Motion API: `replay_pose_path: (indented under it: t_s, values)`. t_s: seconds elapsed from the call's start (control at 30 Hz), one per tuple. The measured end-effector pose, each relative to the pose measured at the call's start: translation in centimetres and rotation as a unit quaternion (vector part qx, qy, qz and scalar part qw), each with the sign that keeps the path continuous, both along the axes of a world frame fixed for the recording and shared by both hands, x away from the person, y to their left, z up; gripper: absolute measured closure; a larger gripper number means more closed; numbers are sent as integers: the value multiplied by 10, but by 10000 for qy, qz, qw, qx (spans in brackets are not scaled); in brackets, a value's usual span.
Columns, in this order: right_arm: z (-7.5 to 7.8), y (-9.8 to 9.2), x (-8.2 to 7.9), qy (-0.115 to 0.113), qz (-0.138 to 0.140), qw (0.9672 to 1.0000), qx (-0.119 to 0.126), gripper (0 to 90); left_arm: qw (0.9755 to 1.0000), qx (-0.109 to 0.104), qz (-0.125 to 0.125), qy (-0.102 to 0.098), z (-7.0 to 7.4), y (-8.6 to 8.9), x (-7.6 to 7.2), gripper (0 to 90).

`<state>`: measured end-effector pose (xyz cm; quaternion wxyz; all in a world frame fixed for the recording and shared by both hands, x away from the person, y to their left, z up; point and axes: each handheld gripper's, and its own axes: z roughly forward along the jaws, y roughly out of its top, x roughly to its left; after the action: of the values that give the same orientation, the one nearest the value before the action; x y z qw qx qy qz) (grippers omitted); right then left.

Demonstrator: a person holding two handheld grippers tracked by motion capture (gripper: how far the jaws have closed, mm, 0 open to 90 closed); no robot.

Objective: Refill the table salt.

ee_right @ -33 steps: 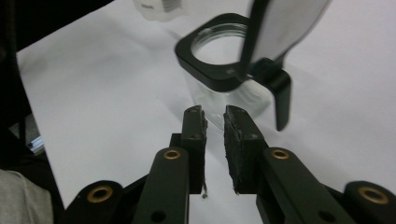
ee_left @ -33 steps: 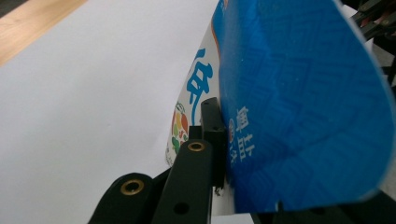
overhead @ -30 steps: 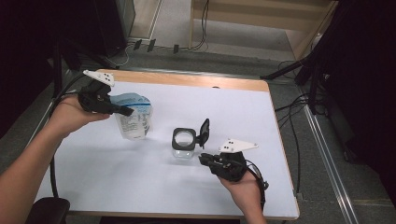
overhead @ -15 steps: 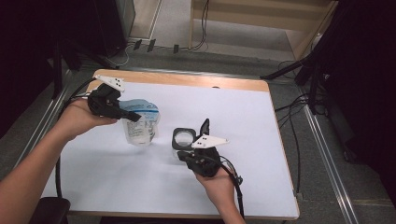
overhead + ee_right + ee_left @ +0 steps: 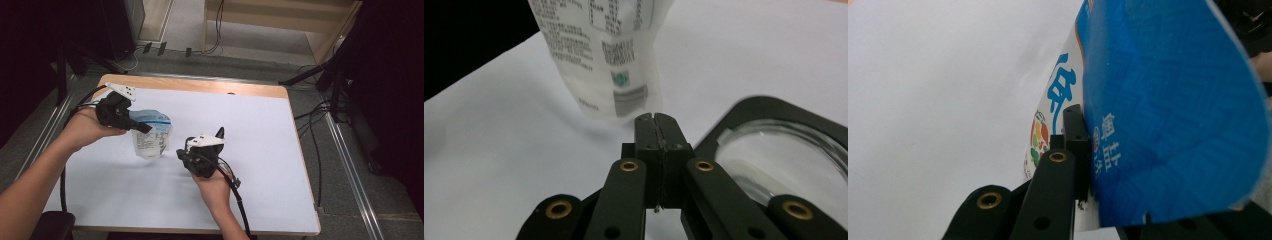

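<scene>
A white pouch with a blue top (image 5: 150,137) stands on the white table (image 5: 280,150), left of centre. My left gripper (image 5: 142,127) is shut on its upper edge; in the left gripper view the jaws (image 5: 1087,145) pinch the blue top (image 5: 1173,105). My right gripper (image 5: 182,154) is shut with nothing between its jaws, just right of the pouch. In the right gripper view the closed tips (image 5: 655,125) point at the pouch's printed back (image 5: 609,55). A glass jar with a black rim (image 5: 784,150) sits right beside them. Its raised black lid (image 5: 218,134) pokes out behind the gripper.
Cables trail from both grippers across the table's near side. The table's wooden far edge (image 5: 200,85) borders a floor with more cables. Metal rails run along both sides. The right half of the sheet is bare.
My right hand has slid left across the table, from right of the jar to over it, close to the pouch. The left hand and pouch have barely shifted.
</scene>
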<state>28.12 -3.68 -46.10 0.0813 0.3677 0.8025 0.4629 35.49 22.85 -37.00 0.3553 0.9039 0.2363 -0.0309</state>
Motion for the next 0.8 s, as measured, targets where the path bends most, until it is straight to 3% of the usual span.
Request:
replay_pose_path:
  t_s: [0.27, 0.5, 0.8]
  values:
    - [-4, 22, 9, 16, -147, 9999, 11, 900, 10000, 6, -47, 42, 0, 1, -2, 900]
    - [-4, 26, 10, -140, -315, 9994, 7, 900, 9999, -53, -108, 96, 3, 1, -5, 900]
    - [-8, 33, 6, -237, -327, 9991, -103, 900, 9994, -95, -266, 206, 3, -7, -6, 900]
